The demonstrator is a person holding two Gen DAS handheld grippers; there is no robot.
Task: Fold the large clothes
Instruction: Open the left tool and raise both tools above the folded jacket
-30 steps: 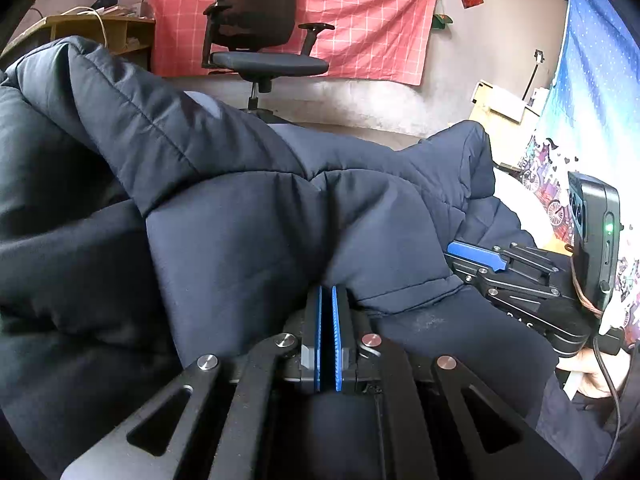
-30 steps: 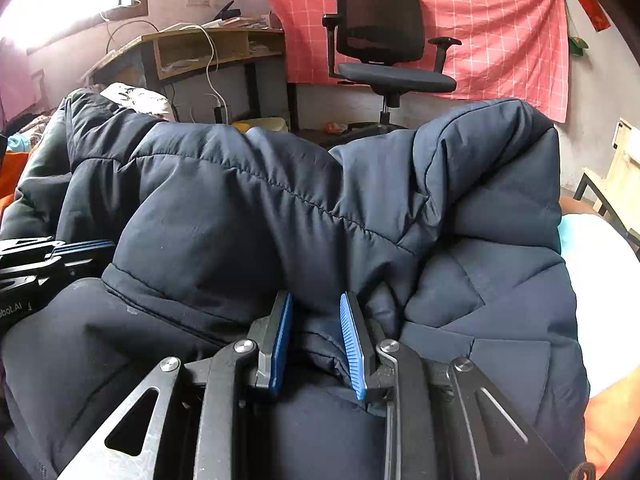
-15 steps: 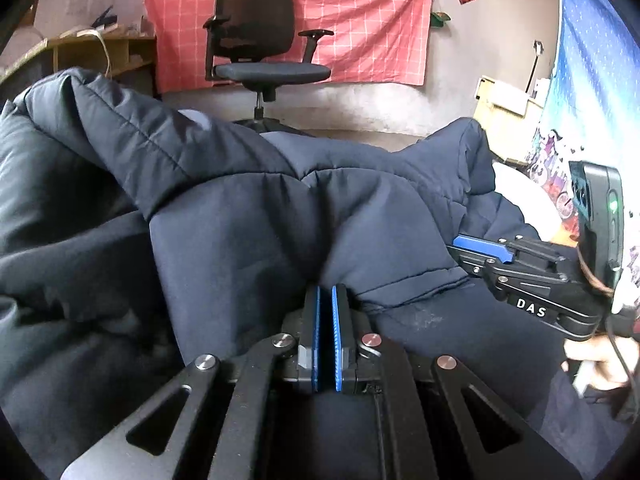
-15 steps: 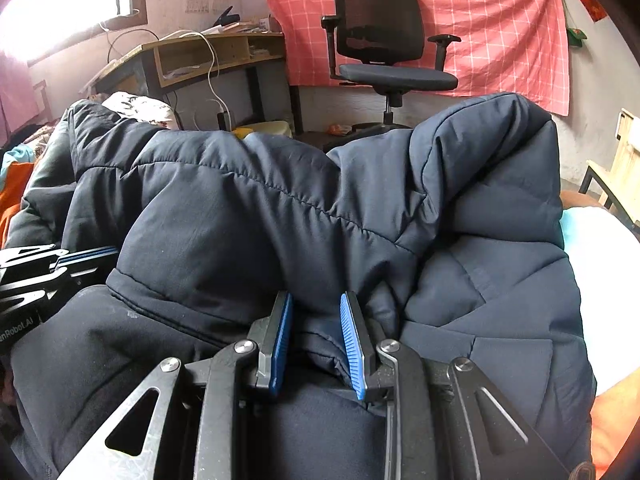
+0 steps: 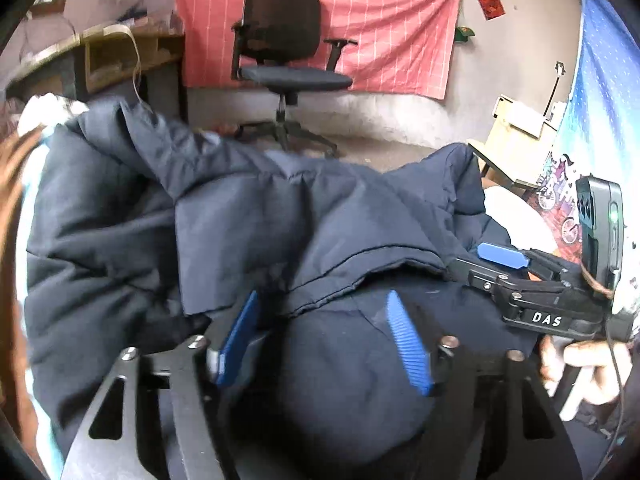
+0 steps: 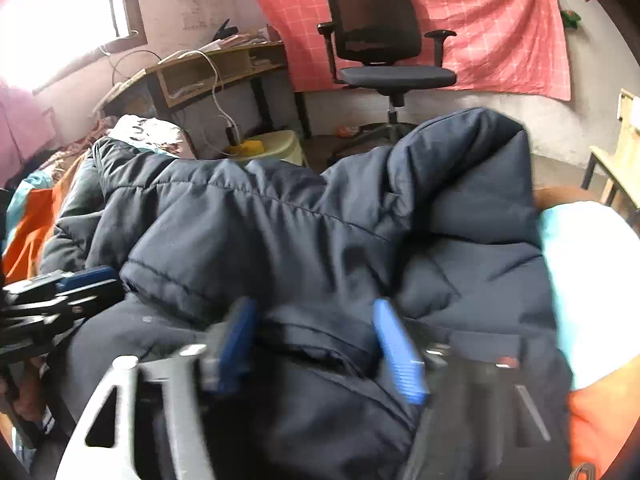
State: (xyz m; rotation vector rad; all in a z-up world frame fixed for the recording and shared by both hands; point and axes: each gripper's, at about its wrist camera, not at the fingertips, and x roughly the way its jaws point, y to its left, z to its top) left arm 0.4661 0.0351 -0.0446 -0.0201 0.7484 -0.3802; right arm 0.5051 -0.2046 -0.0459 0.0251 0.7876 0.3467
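Note:
A dark navy puffer jacket lies bunched and folded over itself, filling the lower half of both views. My left gripper hangs just above its folded hem, jaws opening, the blue pads well apart and off the cloth. The jaws of my right gripper are also opening; a loose ridge of jacket sits between the blurred pads and neither pad presses on it. The right gripper also shows at the right edge of the left wrist view, and the left gripper at the left edge of the right wrist view.
A black office chair stands before a red checked cloth on the back wall. A cluttered wooden desk is at the left. Pale blue bedding and orange cloth flank the jacket. A person's hand holds the right gripper.
Both grippers were shut on the jacket's hem; now both have opened and let it go. Both have drawn back and up, so more floor and chair show.

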